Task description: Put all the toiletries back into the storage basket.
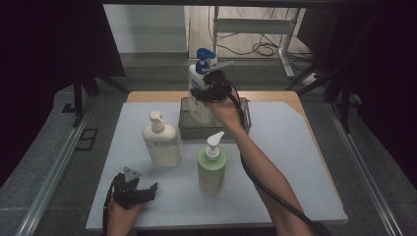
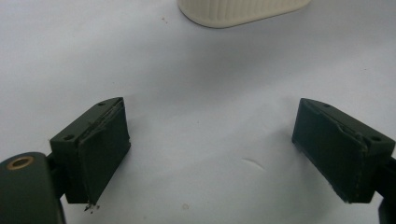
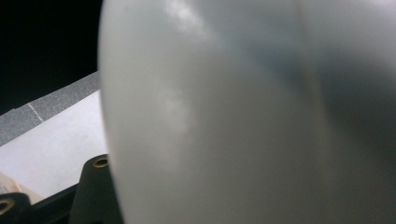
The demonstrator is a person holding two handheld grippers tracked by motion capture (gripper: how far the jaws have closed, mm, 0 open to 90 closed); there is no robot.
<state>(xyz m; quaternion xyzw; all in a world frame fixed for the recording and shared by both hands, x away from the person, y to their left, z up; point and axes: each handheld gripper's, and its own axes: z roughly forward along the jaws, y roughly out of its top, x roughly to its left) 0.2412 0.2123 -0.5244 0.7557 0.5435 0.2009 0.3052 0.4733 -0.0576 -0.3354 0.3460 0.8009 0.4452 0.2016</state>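
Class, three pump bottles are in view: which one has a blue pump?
The white bottle over the grey tray, in the right hand-held gripper; the others' pumps are white.

Dark curtains (image 1: 44,39) flank my table (image 1: 305,162); beyond it, grey floor (image 1: 147,69), a white desk frame (image 1: 255,27) and loose cables (image 1: 265,48).

**Right arm stretched out and clamped, left hand low with jaws wide**

I see my right forearm (image 1: 265,172) reaching far forward across the table, wrist bent slightly inward, the hand wrapped around the right gripper (image 1: 209,91) at the far end. Its jaws are set about halfway and pressed on the white bottle (image 3: 243,112), which sits right up against its own camera. My left hand (image 1: 120,214) rests near the front edge, holding the left gripper (image 1: 147,189) low and pointing forward to the right. In its own view the left gripper (image 2: 212,140) has both dark pads (image 2: 100,149) spread wide apart, gripping nothing.
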